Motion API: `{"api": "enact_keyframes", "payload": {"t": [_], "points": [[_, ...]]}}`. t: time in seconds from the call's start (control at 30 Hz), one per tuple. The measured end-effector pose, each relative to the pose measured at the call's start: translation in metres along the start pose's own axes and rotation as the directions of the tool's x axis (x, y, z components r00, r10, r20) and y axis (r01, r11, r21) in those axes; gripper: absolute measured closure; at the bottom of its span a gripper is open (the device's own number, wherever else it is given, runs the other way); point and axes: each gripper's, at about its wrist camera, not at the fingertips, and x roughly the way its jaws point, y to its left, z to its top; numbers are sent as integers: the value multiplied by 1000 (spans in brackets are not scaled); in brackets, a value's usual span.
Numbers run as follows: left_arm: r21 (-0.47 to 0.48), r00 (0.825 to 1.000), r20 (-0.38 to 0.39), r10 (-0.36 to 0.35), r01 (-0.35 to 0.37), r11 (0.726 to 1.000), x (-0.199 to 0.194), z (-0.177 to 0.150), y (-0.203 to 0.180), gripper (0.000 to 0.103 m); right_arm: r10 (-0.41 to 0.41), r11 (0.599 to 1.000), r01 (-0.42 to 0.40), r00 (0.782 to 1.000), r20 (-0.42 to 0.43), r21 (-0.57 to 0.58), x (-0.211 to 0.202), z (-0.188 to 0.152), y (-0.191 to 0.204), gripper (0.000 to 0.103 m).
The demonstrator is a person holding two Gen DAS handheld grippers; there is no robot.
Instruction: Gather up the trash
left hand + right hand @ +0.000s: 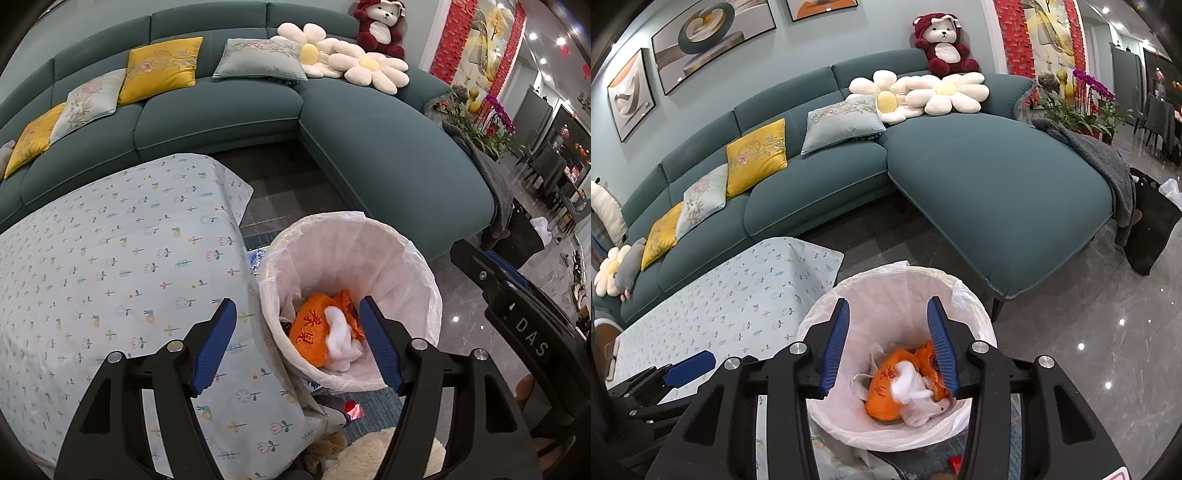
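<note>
A: Notably, starting at the left: the low table under the pale blue flower-print cloth (122, 266) carries no litter in the part either camera covers. Why does the left gripper (297, 343) hang half over its edge?

B: Its blue-padded jaws stand wide apart with nothing between them. It straddles the cloth's edge and the round bin lined with a white plastic bag (410, 273), which stands touching the table's hanging cloth, presumably so that litter has a short way to go.

A: And the trash itself?

B: At the bottom of the bin: a crumpled orange plastic bag with red characters (886, 391), with a wad of white tissue (908, 384) on top.

A: The right gripper (890, 343)?

B: Directly above the bin mouth, pointing down into it, jaws parted and empty. My reading: both tools have let go over the liner.

A: Anything left?

B: A small red scrap (352, 410) lies on the floor beside the bin.
</note>
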Motion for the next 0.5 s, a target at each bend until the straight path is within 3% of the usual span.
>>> {"api": "enact_keyframes", "payload": {"t": [0.5], "points": [[-39,998,38,58,-57,998,-23,-8,30,28,9,994,-8,1000,3,-110,-17,-4,37,38]]}}
